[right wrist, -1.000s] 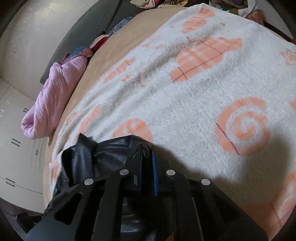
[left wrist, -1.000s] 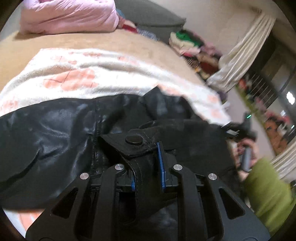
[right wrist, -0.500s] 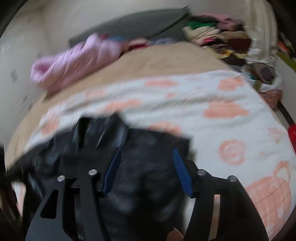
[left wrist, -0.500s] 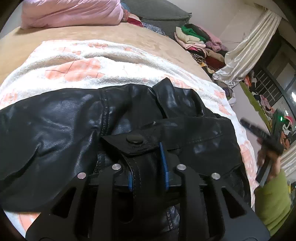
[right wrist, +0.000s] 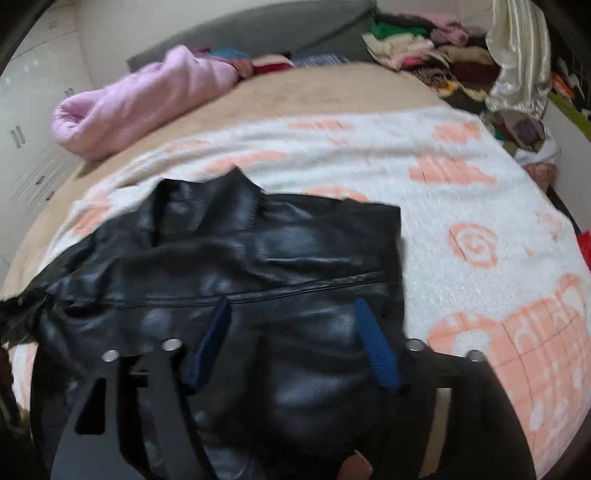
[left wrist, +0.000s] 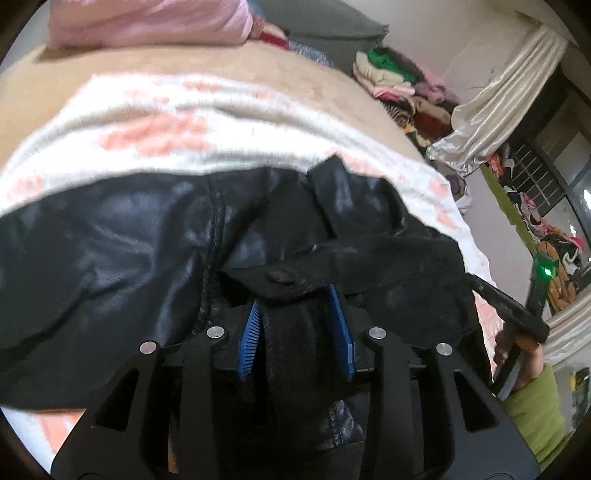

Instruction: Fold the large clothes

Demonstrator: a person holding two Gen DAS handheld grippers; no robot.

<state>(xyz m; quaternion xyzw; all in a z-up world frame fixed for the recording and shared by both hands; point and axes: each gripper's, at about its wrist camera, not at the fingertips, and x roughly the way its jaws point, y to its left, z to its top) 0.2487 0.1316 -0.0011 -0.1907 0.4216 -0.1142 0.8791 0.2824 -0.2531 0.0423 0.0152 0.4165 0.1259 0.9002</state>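
A black leather jacket point(left wrist: 122, 240) lies on a white blanket with orange patterns point(left wrist: 159, 125) on the bed. My left gripper point(left wrist: 295, 299) has its blue pads parted, with a tab of the jacket bearing a snap button point(left wrist: 280, 275) lying loose between them. In the right wrist view the jacket point(right wrist: 258, 258) lies partly folded on the blanket point(right wrist: 461, 184). My right gripper point(right wrist: 291, 314) is open and hovers over the jacket, holding nothing. The right gripper also shows at the right edge of the left wrist view point(left wrist: 517, 314).
A pink quilt point(right wrist: 147, 99) lies at the head of the bed on a tan sheet point(right wrist: 314, 88). A pile of clothes point(right wrist: 424, 44) and a cream curtain point(left wrist: 498, 96) stand at the far right. A grey cushion point(right wrist: 266, 29) leans against the wall.
My right gripper let go of the jacket, opened and drew back above it. My left gripper's pads have spread apart around the tab they were pinching.
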